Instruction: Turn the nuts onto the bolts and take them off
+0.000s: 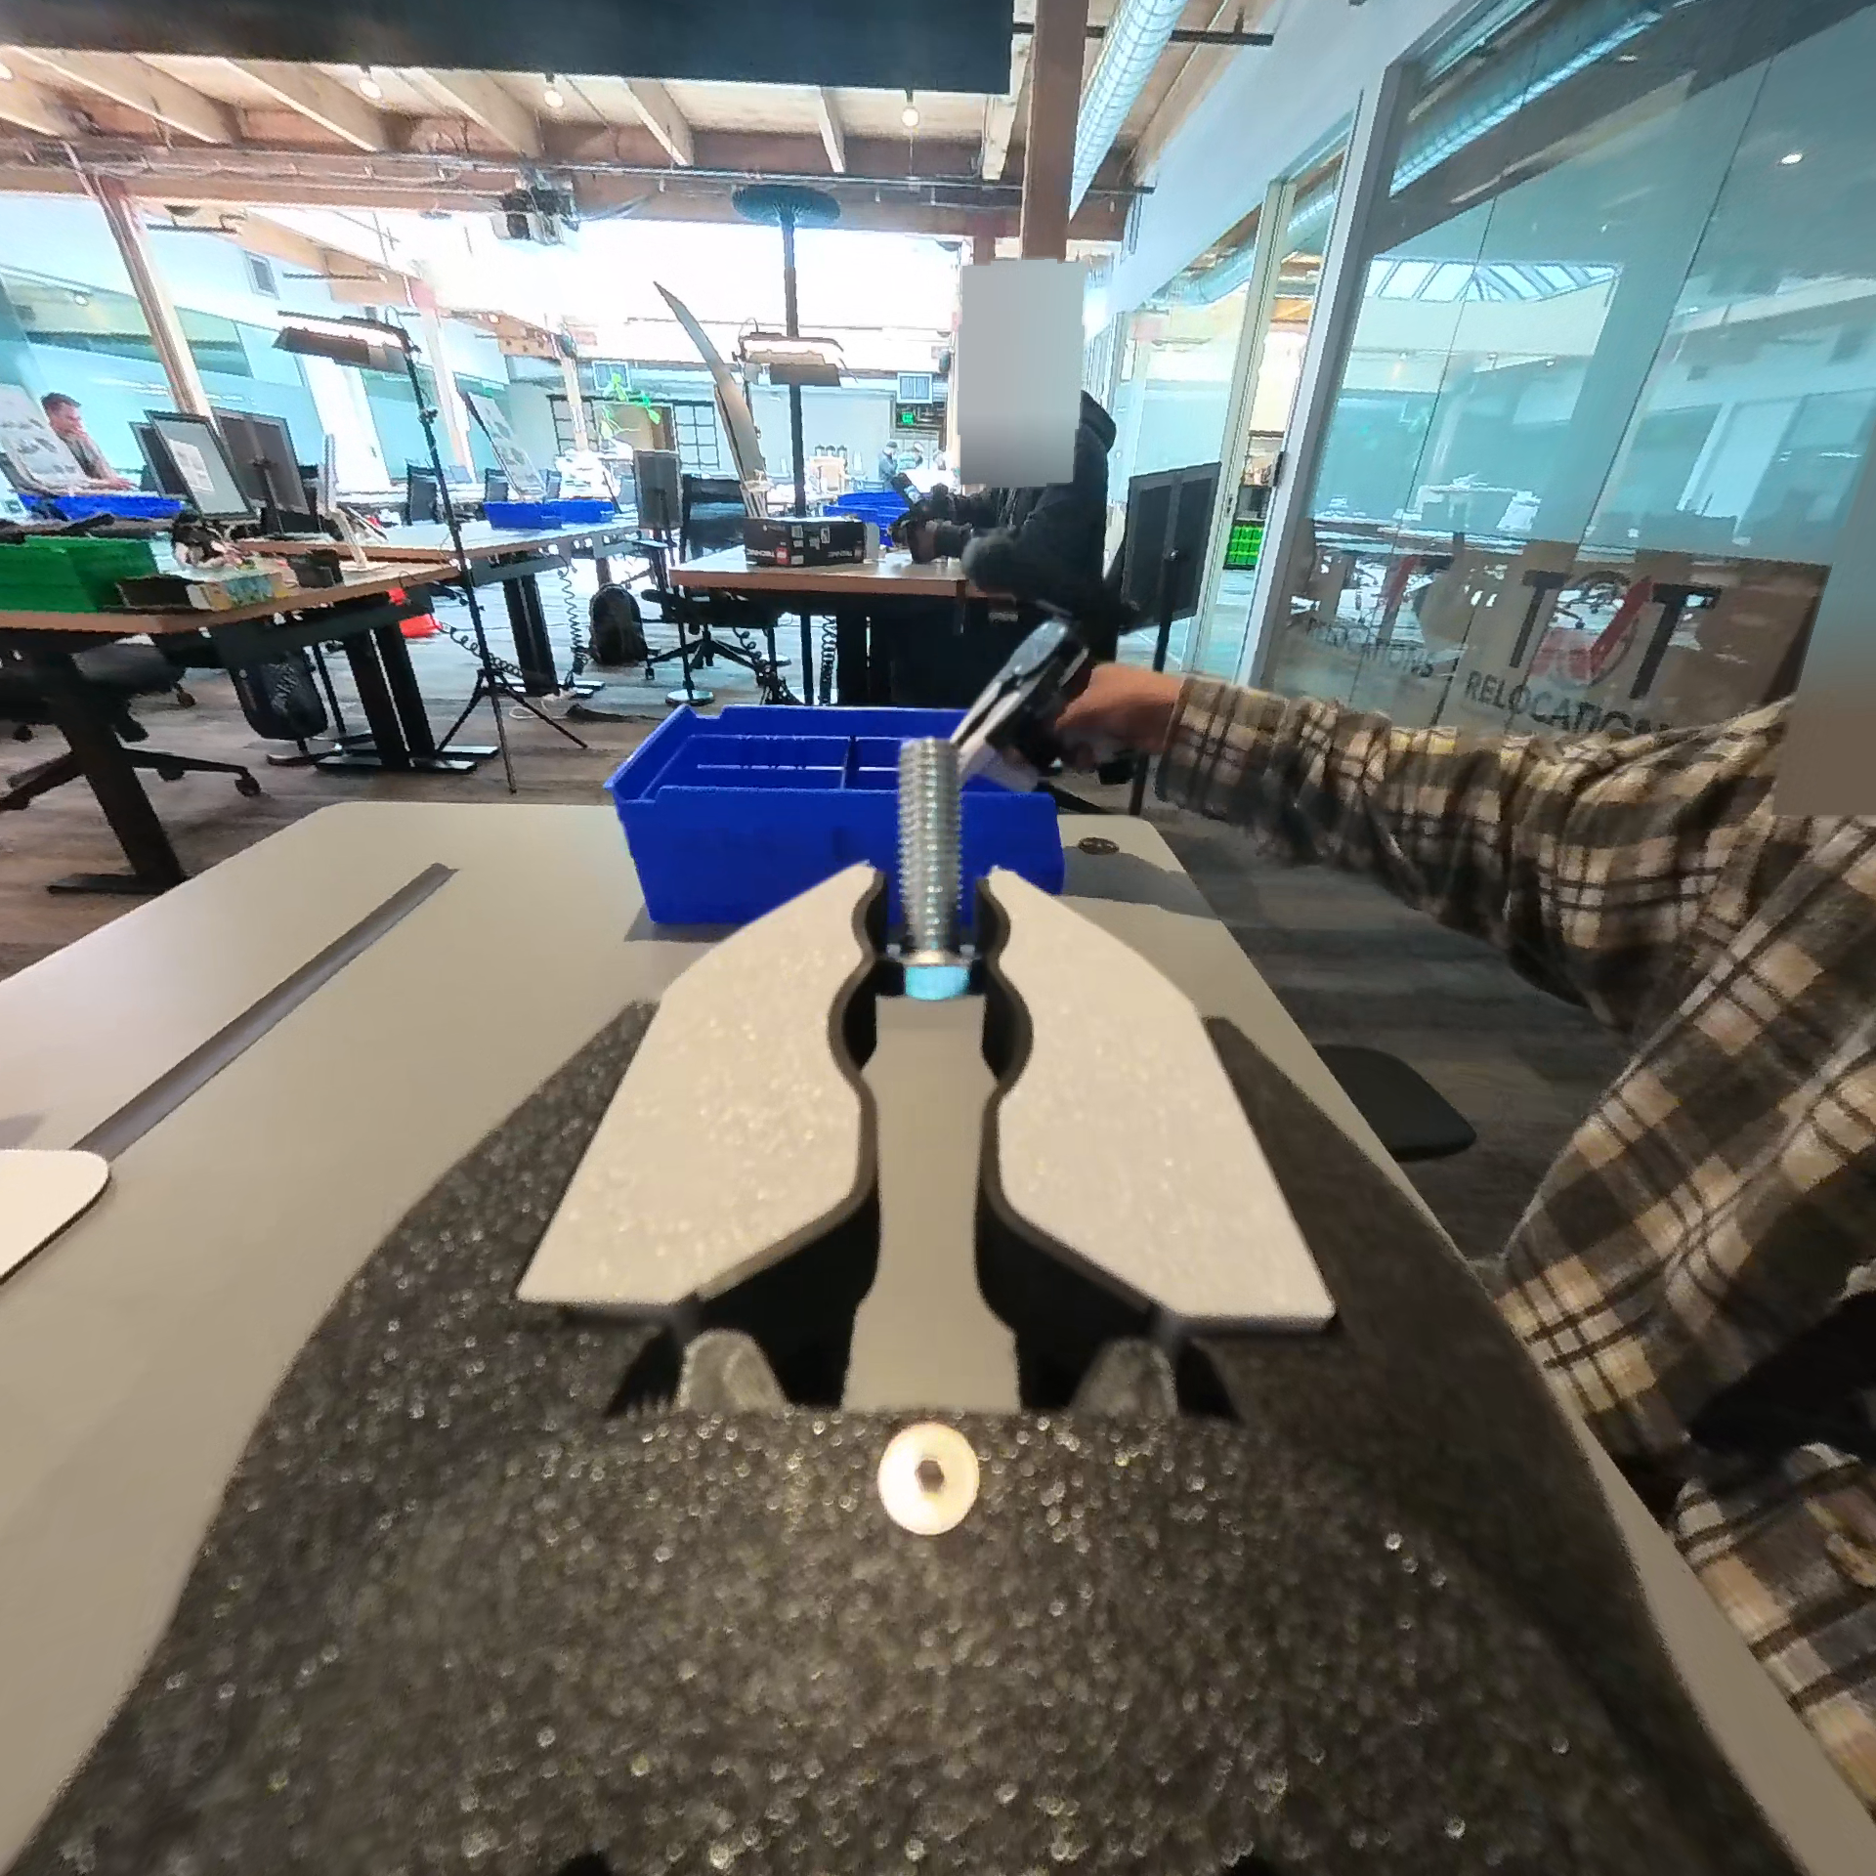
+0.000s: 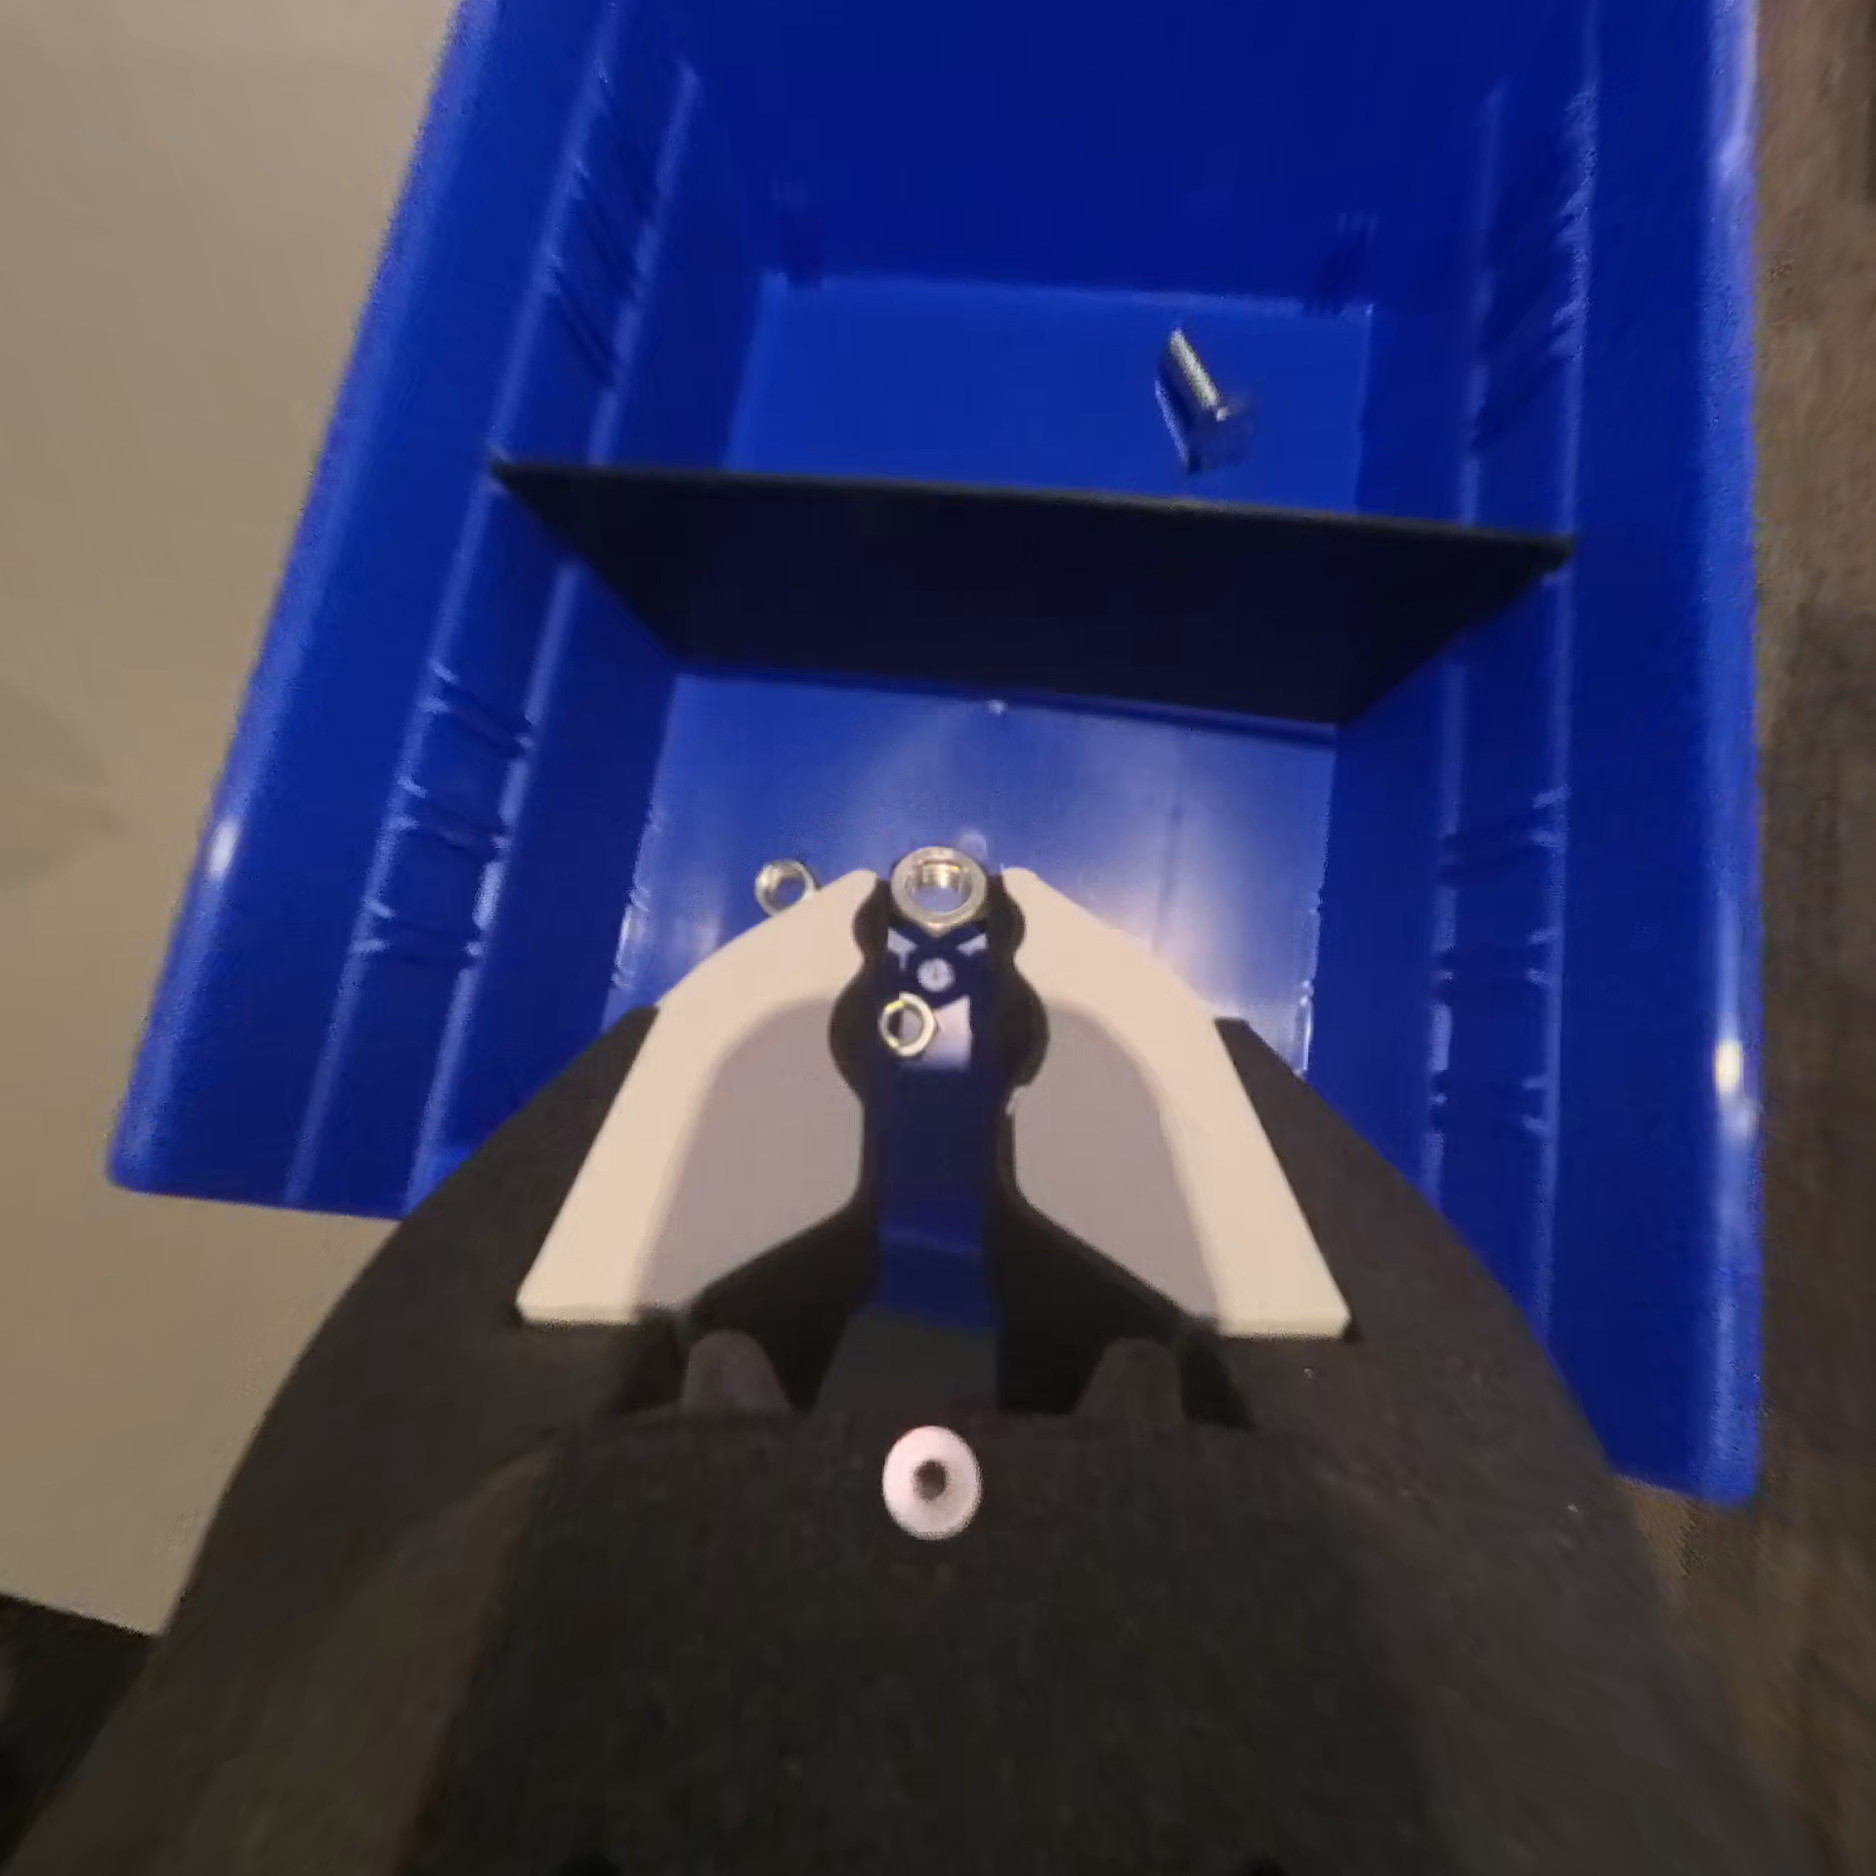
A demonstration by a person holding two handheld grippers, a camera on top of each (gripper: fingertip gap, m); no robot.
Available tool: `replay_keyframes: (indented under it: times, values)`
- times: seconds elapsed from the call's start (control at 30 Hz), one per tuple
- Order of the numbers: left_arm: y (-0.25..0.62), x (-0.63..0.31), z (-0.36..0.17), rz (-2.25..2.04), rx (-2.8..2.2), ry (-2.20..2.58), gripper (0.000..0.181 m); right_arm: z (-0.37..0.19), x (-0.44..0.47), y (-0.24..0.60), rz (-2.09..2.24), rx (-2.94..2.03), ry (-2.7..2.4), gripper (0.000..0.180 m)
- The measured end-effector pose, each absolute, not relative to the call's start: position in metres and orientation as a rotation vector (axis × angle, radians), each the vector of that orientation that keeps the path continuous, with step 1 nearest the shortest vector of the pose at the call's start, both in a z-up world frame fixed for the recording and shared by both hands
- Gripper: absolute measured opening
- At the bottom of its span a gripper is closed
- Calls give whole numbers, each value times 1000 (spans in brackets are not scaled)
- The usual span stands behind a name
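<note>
1. The left hand-held gripper [image 1: 932, 969] is closed on the hex head of a silver bolt [image 1: 932, 843], which stands upright with its threaded shank pointing up, above the grey worktop [image 1: 305, 1015]
2. Beyond the bolt, a blue bin [image 1: 772, 863] sits at the far edge of the worktop; the right hand-held gripper [image 1: 1000, 731], held by a hand in a plaid sleeve [image 1: 1523, 914], dips into it from the right
3. In the right wrist view, the right hand-held gripper [image 2: 936, 893] pinches a silver nut [image 2: 936, 893] between its fingertips, low in the near compartment of the blue bin [image 2: 406, 914]
4. Two loose nuts [image 2: 782, 881] lie on that compartment's floor, one left of the fingers, one [image 2: 901, 1023] seen between them
5. Past the dark divider [image 2: 1015, 579], a spare bolt [image 2: 1203, 411] lies in the far compartment
</note>
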State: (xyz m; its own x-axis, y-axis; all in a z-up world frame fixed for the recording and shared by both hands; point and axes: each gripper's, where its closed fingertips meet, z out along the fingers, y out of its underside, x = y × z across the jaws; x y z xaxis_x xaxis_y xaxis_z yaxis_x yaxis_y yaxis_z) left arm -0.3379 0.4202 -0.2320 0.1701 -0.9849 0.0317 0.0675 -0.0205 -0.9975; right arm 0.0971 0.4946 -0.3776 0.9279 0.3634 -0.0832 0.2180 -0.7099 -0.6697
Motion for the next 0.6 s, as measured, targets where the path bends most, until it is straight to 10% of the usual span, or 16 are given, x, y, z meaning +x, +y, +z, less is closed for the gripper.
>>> replay_keyframes:
  times: [0.27,0.6]
  values:
    - [420,-337,-235,-1135,-1262,1022,15,-323,73,499,277,-2182,-440,33]
    - [415,-333,-237,-1147,-1259,1046,15,-189,-273,410,988,-1287,-1106,26]
